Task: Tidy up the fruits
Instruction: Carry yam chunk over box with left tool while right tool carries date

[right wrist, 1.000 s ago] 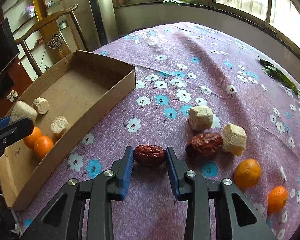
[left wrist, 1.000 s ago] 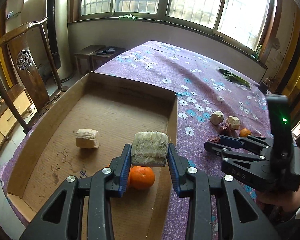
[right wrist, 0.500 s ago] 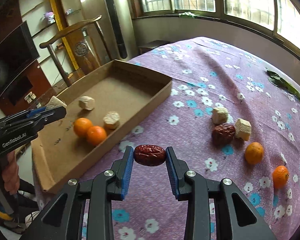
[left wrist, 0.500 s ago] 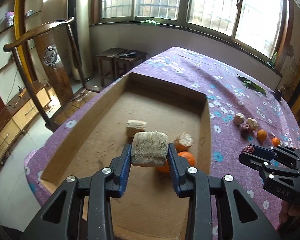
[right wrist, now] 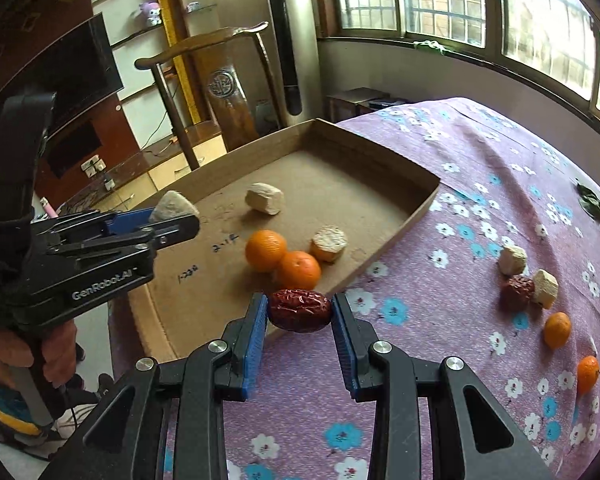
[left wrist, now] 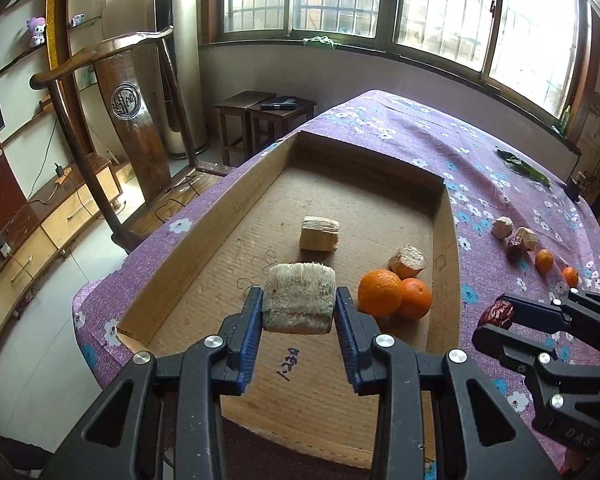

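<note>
My left gripper (left wrist: pixel 299 312) is shut on a pale fibrous chunk (left wrist: pixel 299 298) and holds it above the near half of the cardboard box (left wrist: pixel 442 240). My right gripper (right wrist: pixel 299 314) is shut on a red date (right wrist: pixel 299 310), held just above the box's near right wall (right wrist: pixel 396 236). In the box lie two oranges (left wrist: pixel 380 292) (left wrist: pixel 415 298) and two pale chunks (left wrist: pixel 319 233) (left wrist: pixel 408 261). On the purple cloth to the right lie a date (right wrist: pixel 518 292), two pale chunks (right wrist: pixel 512 260) (right wrist: pixel 545 289) and two small oranges (right wrist: pixel 557 330) (right wrist: pixel 588 374).
The box sits at the left edge of the flowered table (right wrist: pixel 480 184). A wooden chair (left wrist: pixel 132 120) stands beyond that edge, with stools (left wrist: pixel 264 116) behind. A green leaf (left wrist: pixel 522 168) lies at the far right of the cloth.
Both grippers have pulled back and risen, each still holding its piece. The right gripper has moved left to the box's wall; the left has shifted left over the box.
</note>
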Motion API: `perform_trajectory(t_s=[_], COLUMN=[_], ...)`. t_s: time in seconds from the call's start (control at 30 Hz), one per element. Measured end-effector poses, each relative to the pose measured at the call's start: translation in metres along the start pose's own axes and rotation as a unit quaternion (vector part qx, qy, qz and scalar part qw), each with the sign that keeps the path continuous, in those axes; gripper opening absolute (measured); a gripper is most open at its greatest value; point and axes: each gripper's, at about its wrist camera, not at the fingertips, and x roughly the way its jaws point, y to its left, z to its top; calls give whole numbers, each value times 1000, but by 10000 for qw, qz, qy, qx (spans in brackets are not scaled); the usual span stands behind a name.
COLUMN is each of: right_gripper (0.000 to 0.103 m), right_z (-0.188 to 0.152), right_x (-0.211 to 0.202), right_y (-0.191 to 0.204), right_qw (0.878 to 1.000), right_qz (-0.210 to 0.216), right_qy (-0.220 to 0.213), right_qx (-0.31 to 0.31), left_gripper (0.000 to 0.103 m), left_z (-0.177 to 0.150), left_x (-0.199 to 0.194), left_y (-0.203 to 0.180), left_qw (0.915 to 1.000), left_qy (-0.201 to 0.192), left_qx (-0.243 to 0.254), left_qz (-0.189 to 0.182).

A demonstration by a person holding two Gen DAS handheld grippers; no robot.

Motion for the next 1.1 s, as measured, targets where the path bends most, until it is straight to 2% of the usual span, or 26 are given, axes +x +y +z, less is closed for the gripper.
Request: perform_trajectory(t_s=[0.3, 0.97, 1.1], right_gripper=[36, 36, 36], right_z=[6, 9, 11], right_x=[18, 45, 54], right_y=[18, 31, 31], right_qw=[9996, 9979, 9977], right_qz=[158, 357, 255], right_qy=[146, 411, 505], right_qx=[-204, -355, -381], left_gripper=[34, 34, 34], left_z=[0, 2, 4], left_x=[11, 20, 28], left_y=[6, 12, 11], left_qw=[9999, 9999, 9999], left_qy=[36, 84, 110], left_qx=[-29, -69, -31], left_qz=[95, 109, 102])
